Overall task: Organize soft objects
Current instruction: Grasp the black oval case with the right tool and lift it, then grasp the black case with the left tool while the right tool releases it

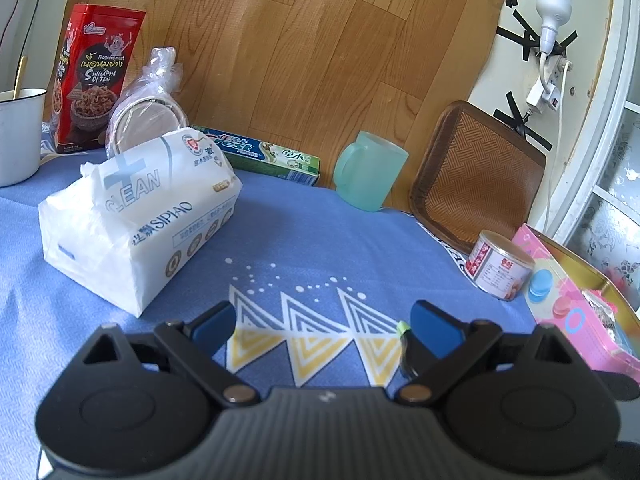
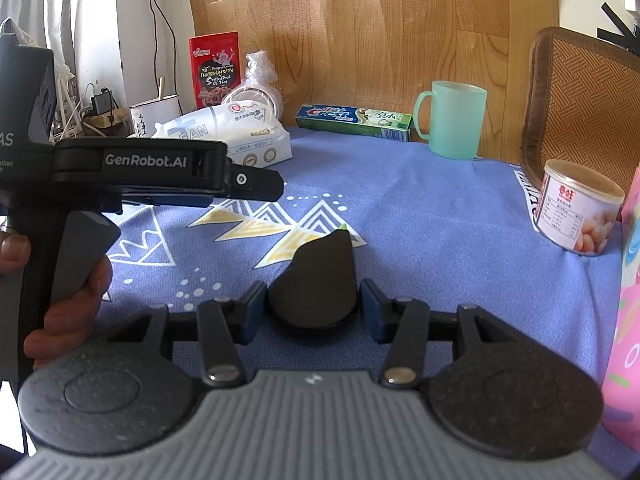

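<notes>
Dark teardrop-shaped soft toy [image 2: 316,280] with a small green tip sits between my right gripper [image 2: 312,307] jaws, near centre of the table [image 2: 420,232]. Jaws are narrowed onto it, both blue pads touching its wide end, green tip pointing far. In the left wrist view only the green tip and a dark sliver show, just beside the left gripper's right pad.

Left gripper [image 1: 326,326] jaws wide open, nothing between them, over the triangle print on the blue cloth. In the right wrist view it sits to the left, with a hand [image 2: 60,292] on its grip.

Tissue pack [image 1: 136,216], white, soft, lies far left. Behind it: bagged paper bowls [image 1: 150,116], red snack box [image 1: 98,76], white enamel mug [image 1: 20,132]. Toothpaste box [image 2: 354,120] and green cup [image 2: 452,120] along the far edge. Tin can [image 2: 576,210] at right, pink box [image 1: 576,304] just beside it, woven mat [image 1: 476,176] leaning behind.
</notes>
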